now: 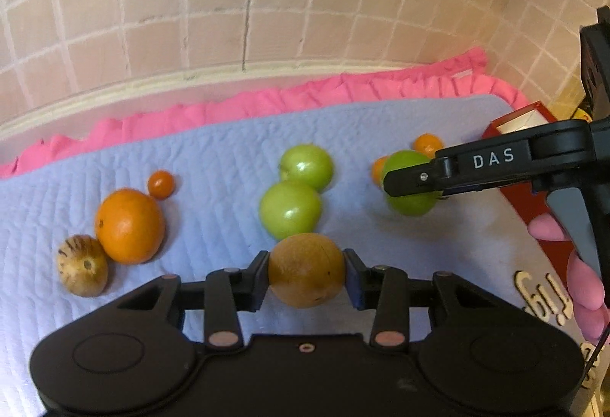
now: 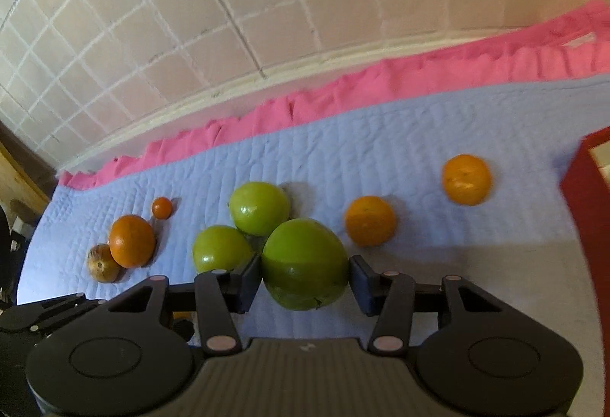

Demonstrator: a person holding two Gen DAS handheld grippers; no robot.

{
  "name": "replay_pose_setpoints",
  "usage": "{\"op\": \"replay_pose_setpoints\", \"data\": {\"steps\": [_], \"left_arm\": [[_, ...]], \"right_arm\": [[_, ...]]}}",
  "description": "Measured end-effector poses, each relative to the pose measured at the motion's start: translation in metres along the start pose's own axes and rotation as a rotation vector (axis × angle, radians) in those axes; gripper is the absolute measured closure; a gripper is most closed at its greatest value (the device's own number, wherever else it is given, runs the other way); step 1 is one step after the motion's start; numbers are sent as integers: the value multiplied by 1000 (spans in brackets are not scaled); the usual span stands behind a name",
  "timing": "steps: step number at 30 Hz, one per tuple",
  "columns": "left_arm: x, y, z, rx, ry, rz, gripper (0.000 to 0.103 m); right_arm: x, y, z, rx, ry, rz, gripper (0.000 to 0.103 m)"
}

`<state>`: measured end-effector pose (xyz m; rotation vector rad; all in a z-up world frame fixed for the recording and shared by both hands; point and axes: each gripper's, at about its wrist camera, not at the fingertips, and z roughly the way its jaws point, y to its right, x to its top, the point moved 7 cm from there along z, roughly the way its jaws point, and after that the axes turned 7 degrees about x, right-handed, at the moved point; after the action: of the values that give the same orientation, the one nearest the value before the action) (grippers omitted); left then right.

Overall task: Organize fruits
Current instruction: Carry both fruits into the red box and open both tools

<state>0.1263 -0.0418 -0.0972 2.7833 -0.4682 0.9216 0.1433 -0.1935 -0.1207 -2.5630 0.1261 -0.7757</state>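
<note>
On the blue quilted mat (image 1: 213, 157) covering the worktop, the leftmost cluster held a striped brown fruit (image 1: 82, 265) touching a large orange (image 1: 129, 225), with a tiny orange fruit (image 1: 161, 183) just beside them. Further right, two green fruits (image 1: 291, 205) lay touching as a pair. In front of these, the left tongs (image 1: 307, 270) were clamped on a brown round fruit (image 1: 306, 269). To the right, the right tongs (image 2: 305, 274) were clamped on a third green fruit (image 2: 304, 262), close to the green pair. Two small oranges (image 2: 370, 220) sat apart on the right, near a red box (image 2: 589, 196). Sorting by kind seemed partly done: the brown fruit likely belonged by the striped one, the green with its pair, and the two oranges were not yet grouped.
</note>
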Motion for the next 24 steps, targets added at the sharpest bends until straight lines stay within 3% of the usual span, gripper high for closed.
{"op": "replay_pose_setpoints", "data": {"steps": [7,13,18,24], "left_arm": [[19,24,-26,6,75,18,55],[47,72,-44,-27,152,123,55],[79,125,-46,-108,208,212,55],[113,203,-31,-244,226,298,55]], "right_arm": [[-3,19,-59,-34,109,31,51],[-10,53,-116,-73,216,98,51],[-15,96,-173,-138,330,184,51],[-22,162,-242,-281,445,283,51]]}}
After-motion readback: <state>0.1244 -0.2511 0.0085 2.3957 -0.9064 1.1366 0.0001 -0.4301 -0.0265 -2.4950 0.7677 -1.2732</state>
